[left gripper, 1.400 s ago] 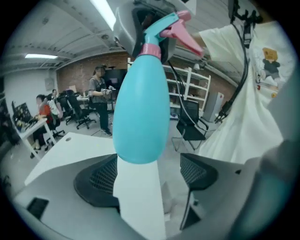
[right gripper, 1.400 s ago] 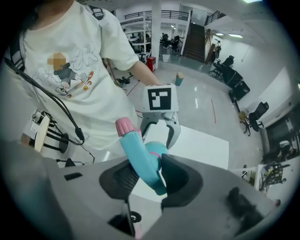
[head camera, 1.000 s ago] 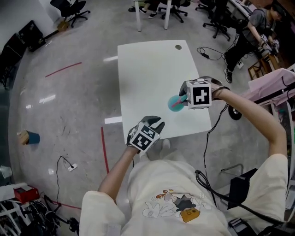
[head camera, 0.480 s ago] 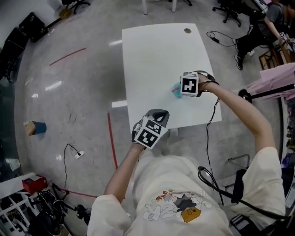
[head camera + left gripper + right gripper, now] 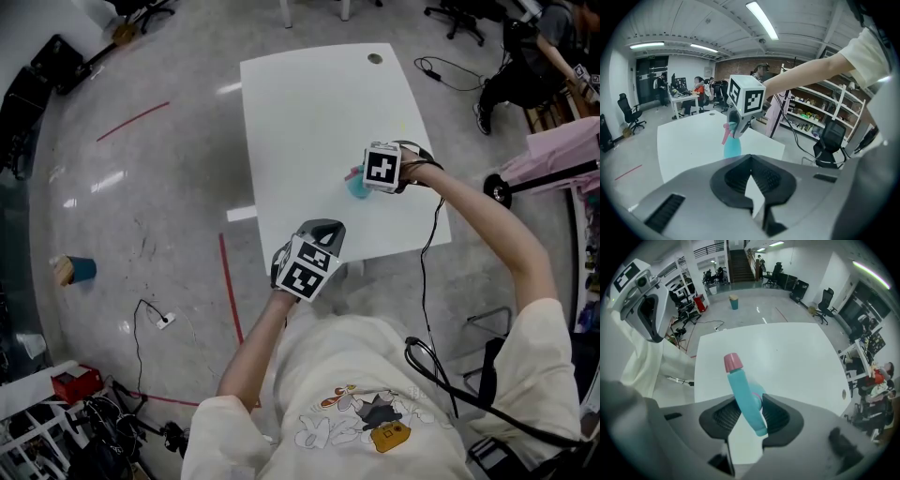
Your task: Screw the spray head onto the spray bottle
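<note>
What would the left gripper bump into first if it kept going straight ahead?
Most likely the white table top, a little short of the teal spray bottle; depth is unclear, so it might hit the bottle.

I see a blue-green spray head (image 5: pixel 744 394) with a pink tip. The spray bottle (image 5: pixel 732 146) under it is the same blue-green. The table (image 5: pixel 309 112) is plain white. My right gripper (image 5: pixel 750 401) and left gripper (image 5: pixel 752 164) are grey with black ribbed pads (image 5: pixel 717 418). Each one has a white cube (image 5: pixel 382 167) with black squares on it. The floor (image 5: pixel 141 206) is shiny grey with red lines. The person's shirt (image 5: pixel 356 375) is cream with a cartoon print. A cup (image 5: pixel 82 270) on the floor is blue.
</note>
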Demonstrator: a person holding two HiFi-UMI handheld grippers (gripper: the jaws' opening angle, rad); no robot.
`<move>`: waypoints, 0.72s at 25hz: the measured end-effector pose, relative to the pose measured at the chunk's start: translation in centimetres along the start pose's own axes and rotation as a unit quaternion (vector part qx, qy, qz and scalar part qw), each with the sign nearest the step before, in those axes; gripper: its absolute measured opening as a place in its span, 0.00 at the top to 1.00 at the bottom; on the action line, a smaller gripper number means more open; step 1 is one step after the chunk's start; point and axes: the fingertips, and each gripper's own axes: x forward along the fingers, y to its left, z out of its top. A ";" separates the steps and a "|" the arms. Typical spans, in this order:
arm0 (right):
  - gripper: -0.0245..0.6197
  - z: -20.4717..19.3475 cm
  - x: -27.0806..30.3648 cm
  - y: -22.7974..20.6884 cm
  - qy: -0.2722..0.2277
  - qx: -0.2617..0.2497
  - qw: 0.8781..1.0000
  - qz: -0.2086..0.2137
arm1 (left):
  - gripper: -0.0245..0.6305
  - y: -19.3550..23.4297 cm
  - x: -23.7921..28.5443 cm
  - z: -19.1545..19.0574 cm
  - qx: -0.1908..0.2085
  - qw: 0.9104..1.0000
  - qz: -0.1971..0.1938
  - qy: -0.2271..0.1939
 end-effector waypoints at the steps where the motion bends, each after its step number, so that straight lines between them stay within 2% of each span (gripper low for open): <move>1: 0.75 0.0 -0.2 0.0 0.001 0.010 1.000 -0.001 | 0.95 0.0 0.0 0.1 0.003 1.000 -0.002 -0.001; 6: 0.74 -0.4 -1.1 -0.2 0.002 0.037 0.999 -0.016 | 0.95 0.3 0.0 0.3 0.023 1.000 -0.011 0.002; 9: 0.72 -0.3 -3.5 -0.7 -0.043 0.060 0.997 -0.022 | 0.95 0.6 0.2 0.8 0.029 1.000 -0.010 0.003; 11: 0.71 0.5 -6.6 0.3 -0.095 0.082 0.992 -0.012 | 0.95 0.3 -0.1 1.4 0.023 1.000 -0.006 0.006; 13: 0.71 1.2 -10.4 0.7 -0.151 0.105 0.982 -0.028 | 0.95 0.1 -0.5 2.5 0.009 1.000 0.001 0.001; 15: 0.71 0.8 -14.2 0.9 -0.194 0.126 0.970 -0.076 | 0.95 0.1 -1.2 3.8 -0.001 1.000 0.011 -0.010; 17: 0.72 0.2 -17.7 1.4 -0.242 0.152 0.950 -0.127 | 0.95 0.3 -1.8 5.4 -0.003 0.999 0.024 -0.024; 18: 0.74 -0.1 -19.0 1.7 -0.271 0.172 0.936 -0.148 | 0.95 0.4 -2.0 6.1 -0.002 0.999 0.030 -0.030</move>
